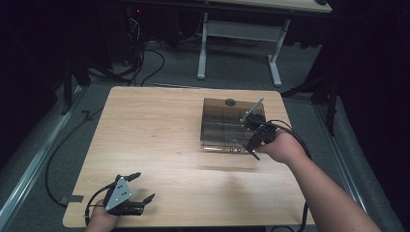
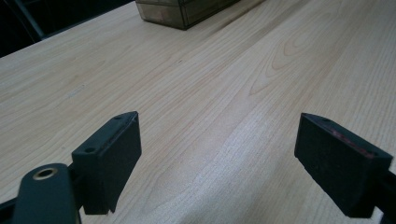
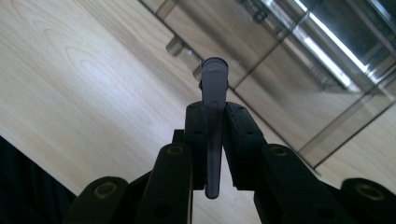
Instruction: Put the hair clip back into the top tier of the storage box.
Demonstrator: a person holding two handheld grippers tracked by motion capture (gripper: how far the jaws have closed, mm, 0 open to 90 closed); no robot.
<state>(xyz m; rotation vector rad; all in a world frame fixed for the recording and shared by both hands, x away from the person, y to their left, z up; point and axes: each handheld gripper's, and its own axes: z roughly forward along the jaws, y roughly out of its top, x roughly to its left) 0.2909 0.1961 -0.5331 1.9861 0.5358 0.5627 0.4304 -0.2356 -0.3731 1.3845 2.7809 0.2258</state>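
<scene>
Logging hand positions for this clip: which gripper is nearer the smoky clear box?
Right. The right gripper is at the box's near right corner, shut on a thin purple-grey piece. The left gripper rests open at the table's near left edge, far from it.

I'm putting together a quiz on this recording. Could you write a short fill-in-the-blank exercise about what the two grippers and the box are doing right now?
1. The right gripper is shut on a thin grey ____.
2. The left gripper hangs over bare wood with its jaws ____.
3. The smoky see-through box sits on the ____ half of the table in the high view.
4. The box is nearer the ____ gripper.

Missing words: stick; open; right; right
</scene>
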